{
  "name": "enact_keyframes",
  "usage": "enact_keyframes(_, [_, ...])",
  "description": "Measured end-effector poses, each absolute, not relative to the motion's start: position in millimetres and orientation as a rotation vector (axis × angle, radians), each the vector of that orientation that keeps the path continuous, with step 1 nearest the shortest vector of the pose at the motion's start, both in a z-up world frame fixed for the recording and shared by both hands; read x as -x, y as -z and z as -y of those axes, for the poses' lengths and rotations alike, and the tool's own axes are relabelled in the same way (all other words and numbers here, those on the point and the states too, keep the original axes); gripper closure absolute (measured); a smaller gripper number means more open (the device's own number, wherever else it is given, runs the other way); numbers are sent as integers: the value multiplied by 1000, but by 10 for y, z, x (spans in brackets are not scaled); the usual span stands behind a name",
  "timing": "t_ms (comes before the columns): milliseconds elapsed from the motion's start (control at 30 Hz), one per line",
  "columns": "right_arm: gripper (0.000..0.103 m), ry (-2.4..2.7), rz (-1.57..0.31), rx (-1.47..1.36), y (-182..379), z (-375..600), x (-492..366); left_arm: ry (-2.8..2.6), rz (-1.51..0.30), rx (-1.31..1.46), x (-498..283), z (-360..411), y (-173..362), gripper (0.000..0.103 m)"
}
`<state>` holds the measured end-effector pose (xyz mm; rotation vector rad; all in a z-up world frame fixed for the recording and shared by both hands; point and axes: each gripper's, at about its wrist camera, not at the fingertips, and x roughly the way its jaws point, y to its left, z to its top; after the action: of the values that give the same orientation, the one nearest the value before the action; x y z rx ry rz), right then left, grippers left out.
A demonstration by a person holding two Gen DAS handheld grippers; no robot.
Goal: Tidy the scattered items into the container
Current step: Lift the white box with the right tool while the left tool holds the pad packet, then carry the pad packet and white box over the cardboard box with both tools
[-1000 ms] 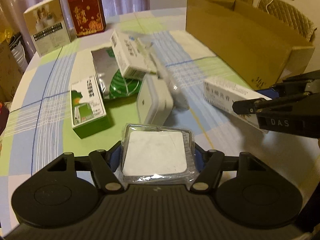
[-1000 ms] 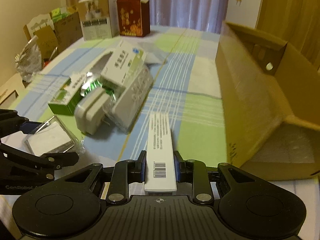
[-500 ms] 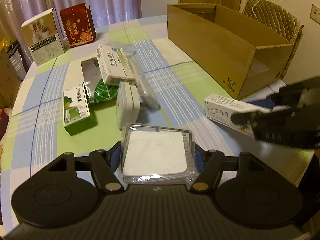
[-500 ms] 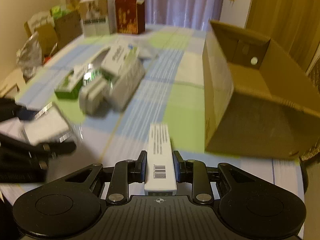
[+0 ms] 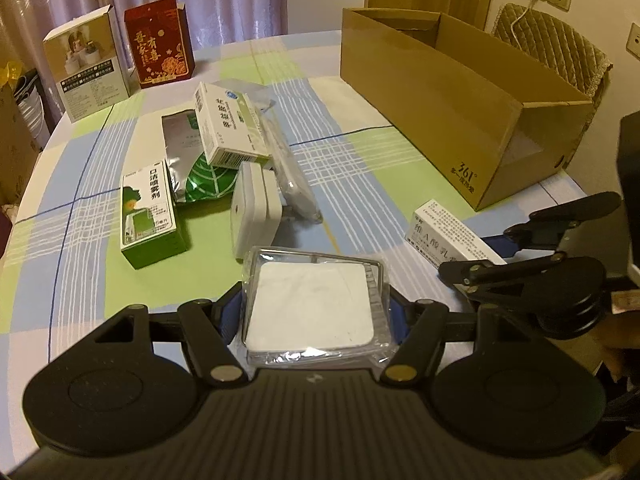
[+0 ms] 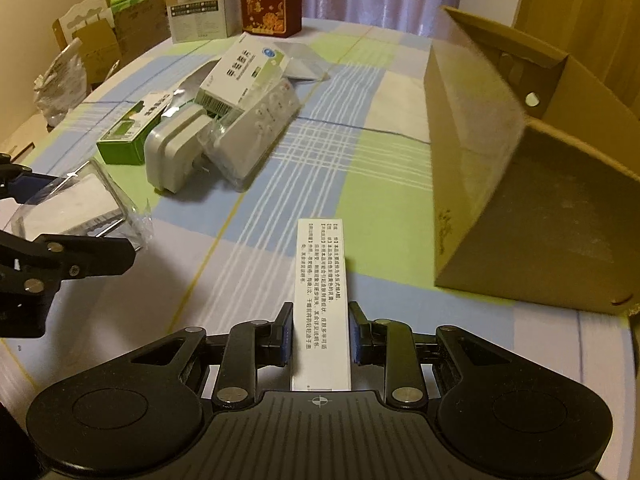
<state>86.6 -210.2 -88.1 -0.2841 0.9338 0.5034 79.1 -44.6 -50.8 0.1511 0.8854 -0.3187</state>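
Observation:
My left gripper (image 5: 314, 312) is shut on a clear plastic case holding a white pad (image 5: 312, 308), held above the near table. My right gripper (image 6: 321, 328) is shut on a long white box with printed text (image 6: 322, 280); that box also shows at the right of the left wrist view (image 5: 448, 236). The open cardboard box (image 5: 440, 92) lies at the right, its near end (image 6: 520, 232) just ahead of the white box. A pile sits mid-table: green spray box (image 5: 148, 216), white adapter (image 5: 252, 208), white-green medicine box (image 5: 228, 128), foil pouch (image 5: 184, 148), bagged remote (image 5: 292, 184).
The checked tablecloth (image 5: 360, 160) shows between the pile and the cardboard box. A white carton (image 5: 88, 64) and a red carton (image 5: 160, 44) stand upright at the back left. A padded chair (image 5: 552, 44) stands behind the cardboard box. Bags and cartons (image 6: 80, 56) crowd the table's left side.
Both grippers have risen and drawn back from the pile, each keeping hold of its item. More of the cardboard box has come into the left wrist view.

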Motion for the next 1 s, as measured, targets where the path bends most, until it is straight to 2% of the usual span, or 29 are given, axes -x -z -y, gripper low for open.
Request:
enact_keyframes(233, [74,-502,-924,273,834,2085,-871,306,-883,-139,-791,390,505,39])
enact_keyframes(1000, [74,-460,-690,186,-193,2470,-730,368,-760,-186,-748,832,-20,38])
